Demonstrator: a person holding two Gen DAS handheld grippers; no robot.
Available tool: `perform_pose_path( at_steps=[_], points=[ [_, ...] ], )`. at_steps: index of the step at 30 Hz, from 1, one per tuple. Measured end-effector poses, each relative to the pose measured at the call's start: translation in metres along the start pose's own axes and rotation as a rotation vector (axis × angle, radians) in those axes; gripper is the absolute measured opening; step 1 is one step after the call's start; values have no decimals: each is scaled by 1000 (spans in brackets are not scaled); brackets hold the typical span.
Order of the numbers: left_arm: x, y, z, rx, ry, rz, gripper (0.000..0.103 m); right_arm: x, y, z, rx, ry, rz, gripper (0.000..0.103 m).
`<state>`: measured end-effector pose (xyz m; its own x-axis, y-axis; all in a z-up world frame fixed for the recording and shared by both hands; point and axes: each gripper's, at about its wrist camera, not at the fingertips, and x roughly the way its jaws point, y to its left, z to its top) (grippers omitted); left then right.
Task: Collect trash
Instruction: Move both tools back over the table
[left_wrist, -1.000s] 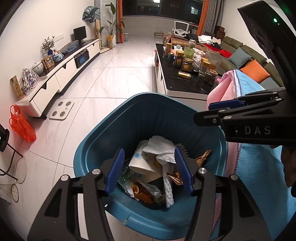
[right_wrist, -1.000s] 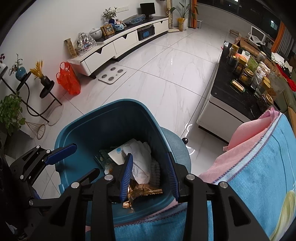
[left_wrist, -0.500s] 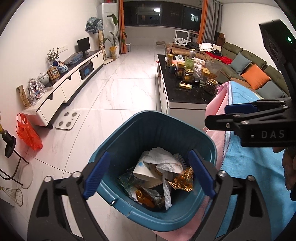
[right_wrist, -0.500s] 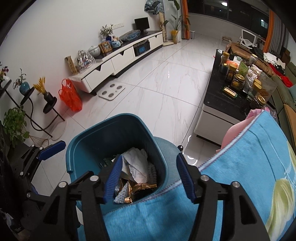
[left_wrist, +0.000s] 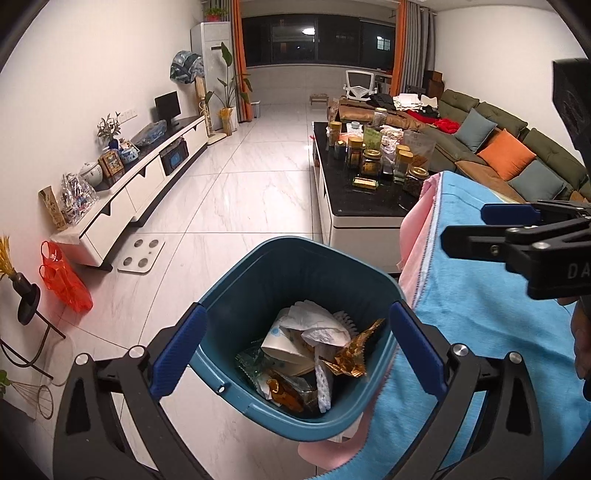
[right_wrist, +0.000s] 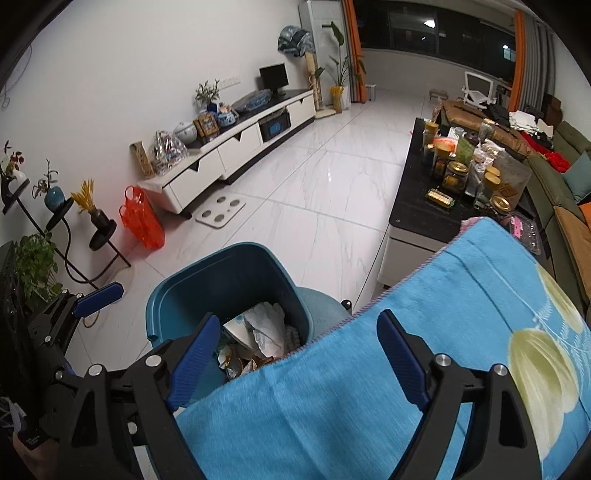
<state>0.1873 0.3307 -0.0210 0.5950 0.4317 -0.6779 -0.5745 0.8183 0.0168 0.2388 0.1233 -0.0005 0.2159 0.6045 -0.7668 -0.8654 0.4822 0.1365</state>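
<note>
Blue-padded and spread wide, the left gripper (left_wrist: 297, 349) hangs over the teal trash bin (left_wrist: 236, 295) holding nothing, angled down into its mouth. A gold wrapper (left_wrist: 352, 354) lies atop crumpled paper (left_wrist: 319, 325) inside, its long axis slanting up toward the bin's right wall. A blue blanket (left_wrist: 480, 314) crowds the right rim; bare tile floor (left_wrist: 240, 199) lies left.

From the right wrist, the right gripper (right_wrist: 297, 363) is equally wide and empty, straddling the blanket's (right_wrist: 406, 314) edge beside the bin (right_wrist: 221, 273). The left gripper (right_wrist: 98, 295) shows at lower left.
</note>
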Motion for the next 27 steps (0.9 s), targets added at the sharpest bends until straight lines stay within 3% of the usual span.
perform_pose_path(
  at_steps=[11,27],
  points=[
    [-38,-27,-3,27,-32,-15,97,-55,-21,-31,44,-112,-12,96],
    [-109,-95,-12,110,-113,-110,97,-140,-49,-103,100,-262,-99,96]
  ],
)
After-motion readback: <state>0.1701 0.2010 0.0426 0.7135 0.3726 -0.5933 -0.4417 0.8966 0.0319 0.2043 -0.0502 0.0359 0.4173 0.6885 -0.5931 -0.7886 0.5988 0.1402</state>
